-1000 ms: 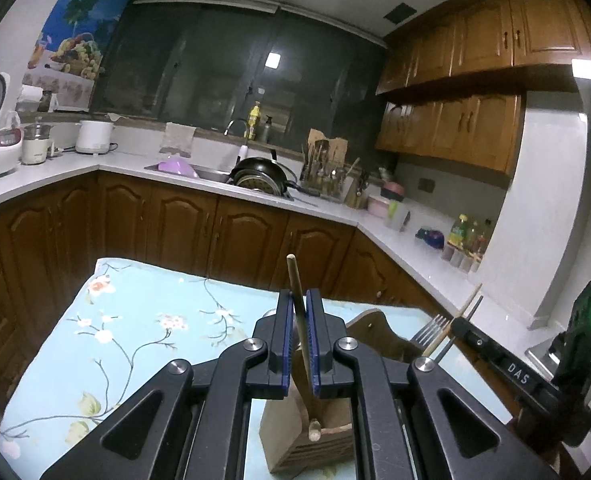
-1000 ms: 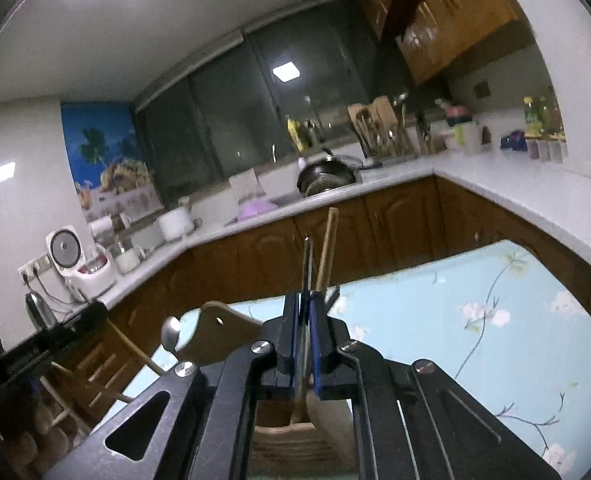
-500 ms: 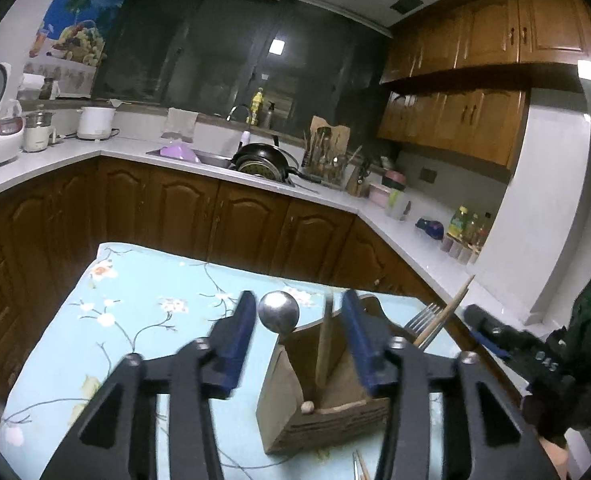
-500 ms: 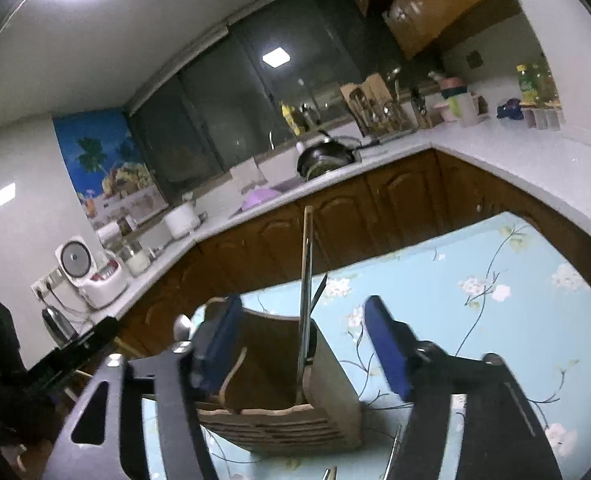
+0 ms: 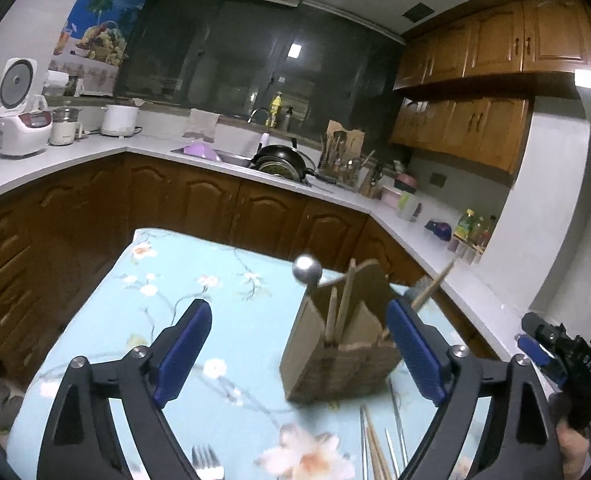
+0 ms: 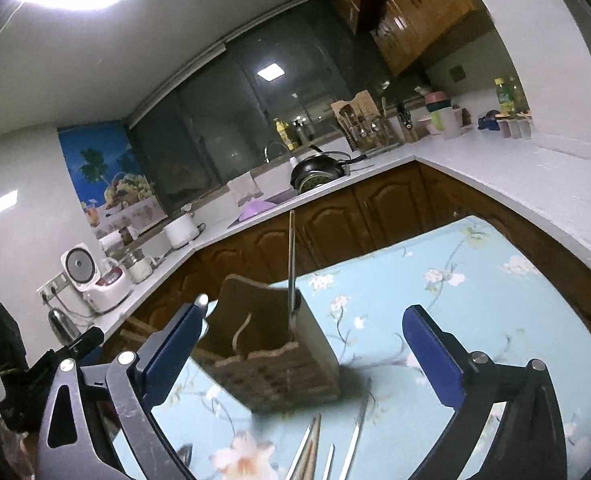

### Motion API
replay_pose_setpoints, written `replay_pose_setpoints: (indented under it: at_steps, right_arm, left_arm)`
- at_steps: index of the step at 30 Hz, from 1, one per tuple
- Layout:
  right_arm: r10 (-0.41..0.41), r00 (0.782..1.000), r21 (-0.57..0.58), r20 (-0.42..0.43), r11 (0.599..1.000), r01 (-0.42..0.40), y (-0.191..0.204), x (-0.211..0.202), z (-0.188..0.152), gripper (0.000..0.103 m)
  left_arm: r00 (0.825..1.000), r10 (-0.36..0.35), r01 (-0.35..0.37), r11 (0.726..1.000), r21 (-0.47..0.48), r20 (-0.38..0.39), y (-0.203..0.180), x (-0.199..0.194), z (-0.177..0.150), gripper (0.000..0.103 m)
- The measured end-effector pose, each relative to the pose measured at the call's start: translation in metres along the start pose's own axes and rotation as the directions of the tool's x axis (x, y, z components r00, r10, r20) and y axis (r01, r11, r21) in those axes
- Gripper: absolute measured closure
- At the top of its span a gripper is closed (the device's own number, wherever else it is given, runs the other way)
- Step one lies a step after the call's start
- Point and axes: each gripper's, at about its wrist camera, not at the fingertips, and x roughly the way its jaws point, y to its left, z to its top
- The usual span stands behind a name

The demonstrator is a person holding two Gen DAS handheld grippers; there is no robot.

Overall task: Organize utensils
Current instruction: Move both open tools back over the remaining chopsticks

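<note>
Blur softens the near edge of the floral tablecloth (image 5: 167,280) in both wrist views, so the loose utensils lying there are hard to sort: fork tines (image 5: 206,458) cut off at the bottom of the left view, wooden chopsticks (image 5: 375,448) and thin metal rods running out of frame. Compartment walls of the wooden utensil holder (image 5: 335,364) hide the lower ends of everything standing in it. From the left, a round metal spoon bowl (image 5: 306,270) and two wooden handles (image 5: 345,300) rise above its rim, while another wooden stick leans out past the blue right pad. From the right, one slim metal utensil (image 6: 291,264) stands upright in the holder; which compartment it sits in cannot be told.

Left gripper (image 5: 299,352) points slightly down toward the holder, its jaws wide and opening, nothing pressed between the pads. Right gripper (image 6: 307,356) sits the same way, jaws wide and opening, with the holder seen between its fingers but untouched. Each view catches the other gripper at its edge
</note>
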Motion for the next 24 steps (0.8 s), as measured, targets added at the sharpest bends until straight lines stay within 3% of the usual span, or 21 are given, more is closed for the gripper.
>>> replay_pose_setpoints:
  at_steps: [14,24]
  right_arm:
    - [-0.072,0.992,-0.099,-0.099,0.993,0.062,0.0,-0.06,-0.065,0.002]
    - [-0.097,0.987,-0.043,-0.131,0.995,0.092,-0.018,-0.071,-0.085,0.002]
  left_arm:
    - [0.989,0.006,0.001,0.999,0.051,-0.15,-0.014,-0.051,-0.046,0.01]
    - [0.965,0.006,0.021,0.995,0.099,-0.262,-0.032,-0.042,-0.058,0.011]
